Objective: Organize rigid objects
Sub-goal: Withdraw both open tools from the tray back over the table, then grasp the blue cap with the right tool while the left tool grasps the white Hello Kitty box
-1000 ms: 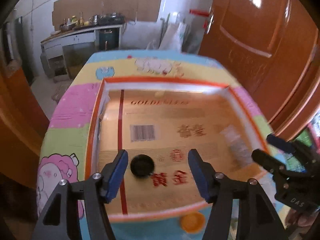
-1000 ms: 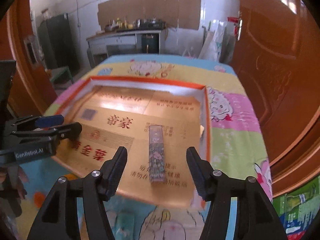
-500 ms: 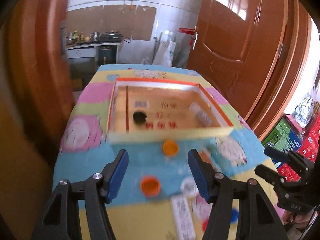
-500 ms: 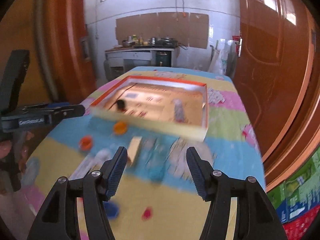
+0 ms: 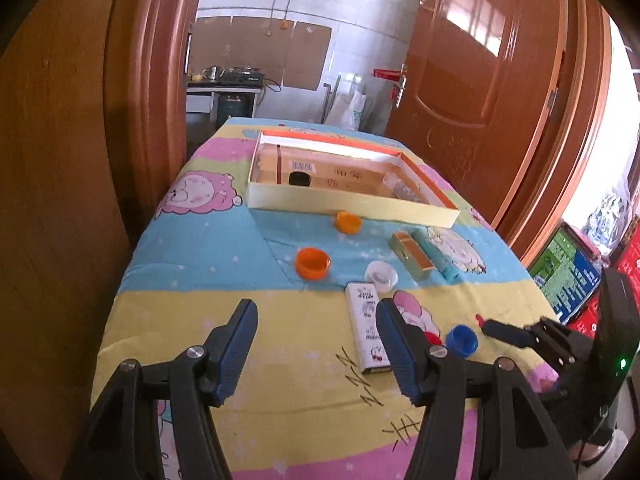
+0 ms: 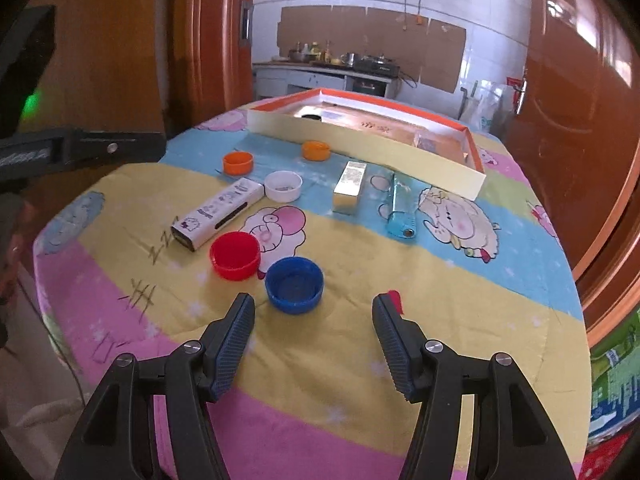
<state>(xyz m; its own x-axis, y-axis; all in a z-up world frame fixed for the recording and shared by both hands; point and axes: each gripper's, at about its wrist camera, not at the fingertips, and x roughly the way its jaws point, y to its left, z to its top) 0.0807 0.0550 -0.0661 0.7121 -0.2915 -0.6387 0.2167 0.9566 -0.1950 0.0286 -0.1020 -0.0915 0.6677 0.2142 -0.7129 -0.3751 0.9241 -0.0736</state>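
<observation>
Orange caps sit farthest left among the loose things on the cartoon-print cloth [image 6: 400,264]: one orange cap [image 6: 238,163] lies apart on the blue band, a second orange cap [image 6: 316,150] just beside the near wall of the shallow cardboard tray [image 6: 360,136]. Moving right come a white cap [image 6: 283,186], a long white box [image 6: 218,214] lying flat, then a red cap [image 6: 235,255] touching a blue cap [image 6: 294,285], both mouth up. Further right a gold box [image 6: 349,188] and a teal tube [image 6: 398,210] lie near each other below the tray. Inside the tray a black cap [image 5: 300,179] and a patterned box [image 5: 402,189] already rest, so I judge the sorting to be under way with most pieces still outside. The left gripper [image 5: 316,354] hangs over the yellow band, its jaws wide apart and empty, with the white box just ahead to its right. The right gripper [image 6: 314,342] is likewise spread wide with nothing between its pads, and the blue cap lies just ahead of its left finger. This looks like the reach for the next pickup. The right hand's next move would call for shifting slightly left and lowering so the pads straddle the blue cap's rim; it touches the red one, so a careless close could nudge both.
</observation>
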